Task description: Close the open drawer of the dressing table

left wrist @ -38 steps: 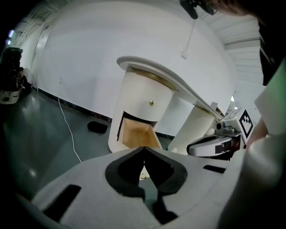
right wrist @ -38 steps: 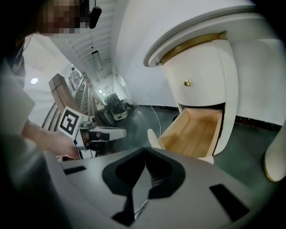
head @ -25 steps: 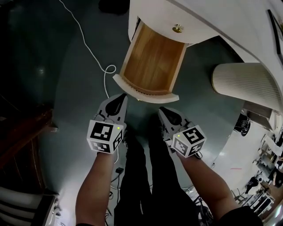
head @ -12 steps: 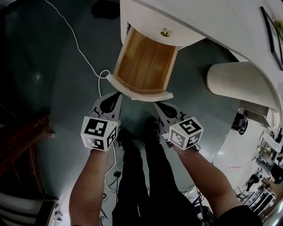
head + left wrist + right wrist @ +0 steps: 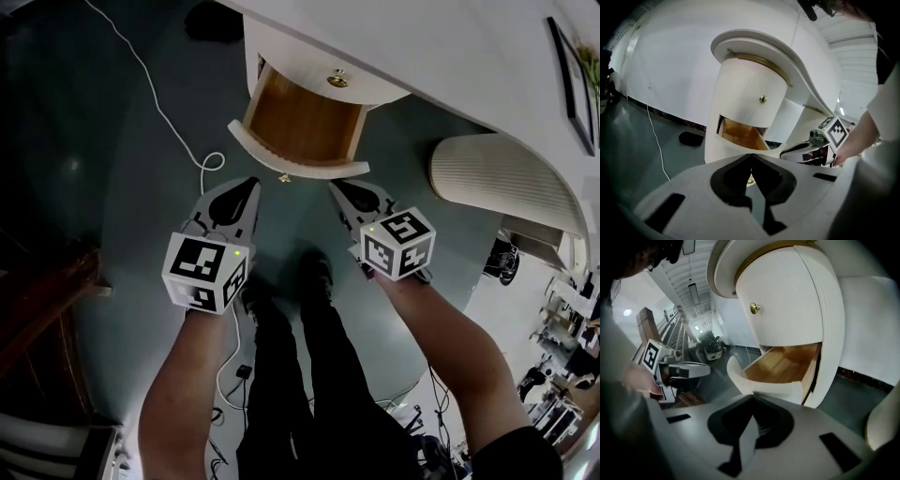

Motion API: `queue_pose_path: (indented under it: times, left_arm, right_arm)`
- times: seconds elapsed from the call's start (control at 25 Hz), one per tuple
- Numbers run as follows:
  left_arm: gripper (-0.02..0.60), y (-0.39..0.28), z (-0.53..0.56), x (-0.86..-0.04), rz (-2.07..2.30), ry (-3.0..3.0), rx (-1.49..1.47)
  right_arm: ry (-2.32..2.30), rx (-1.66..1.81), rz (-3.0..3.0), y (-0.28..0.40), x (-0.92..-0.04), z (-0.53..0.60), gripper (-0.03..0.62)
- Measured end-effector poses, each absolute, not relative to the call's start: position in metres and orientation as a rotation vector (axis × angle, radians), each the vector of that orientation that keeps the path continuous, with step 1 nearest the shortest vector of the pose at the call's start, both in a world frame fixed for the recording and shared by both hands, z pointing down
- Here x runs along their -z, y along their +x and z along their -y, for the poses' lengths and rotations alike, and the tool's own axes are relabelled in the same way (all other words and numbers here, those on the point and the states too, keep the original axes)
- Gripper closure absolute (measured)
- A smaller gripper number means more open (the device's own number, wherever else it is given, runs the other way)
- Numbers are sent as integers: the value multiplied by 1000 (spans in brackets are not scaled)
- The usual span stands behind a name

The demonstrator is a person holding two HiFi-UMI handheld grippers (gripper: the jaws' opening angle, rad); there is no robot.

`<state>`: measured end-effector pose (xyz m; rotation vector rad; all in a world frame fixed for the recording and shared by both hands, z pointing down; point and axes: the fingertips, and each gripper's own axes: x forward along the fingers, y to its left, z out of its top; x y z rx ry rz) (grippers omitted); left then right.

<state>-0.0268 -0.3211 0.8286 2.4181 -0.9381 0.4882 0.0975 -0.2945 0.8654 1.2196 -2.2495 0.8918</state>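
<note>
Wood-lined drawer sticks part-way out of the white dressing bench, at the far side of the scene. Inside, only its bare wood bottom shows. Its curved white front faces the person, w/ a small brass knob at mid-front. A second brass knob sits on the closed panel above.

Vs 1 s ago: drawer is further in, w/ less wood showing, and both tools have followed it toward the far side.

Left tool: jaws together, nothing btwn them, tip at the left part of the drawer front, just left of the brass knob. Right tool: jaws also together and empty, tip by the right part of the front. Each tool's own view shows its tips meeting right at the drawer panel. Whether they press on it can't be told.

Around: a white cable runs over the grey floor on the left and loops near the drawer's left corner. A dark lump lies on the floor at far left. A ribbed white piece stands to the right. The person's legs, in dark trousers, stand near, btwn the two arms.
</note>
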Motion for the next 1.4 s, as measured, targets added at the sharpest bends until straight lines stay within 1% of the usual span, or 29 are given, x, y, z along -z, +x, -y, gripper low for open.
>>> queue_pose_path:
  times: [0.28,0.68,1.04,1.4]
  left_arm:
    - [572,-16,330,-823,927,2422,-483]
    - [572,-11,331,-837,920,2399,-513]
    - [572,-8,330,-833,935,2390,-502]
    - [572,-16,314,-812,944,2395,-406]
  right_arm:
    - [1215,-765,2233,119,-866,338,588]
    - [1240,-680,2214,143,-865,390,588]
    - [1275,-649,2174,155,-865,415,589]
    - [1325,-645,2113,155,-866,414,589]
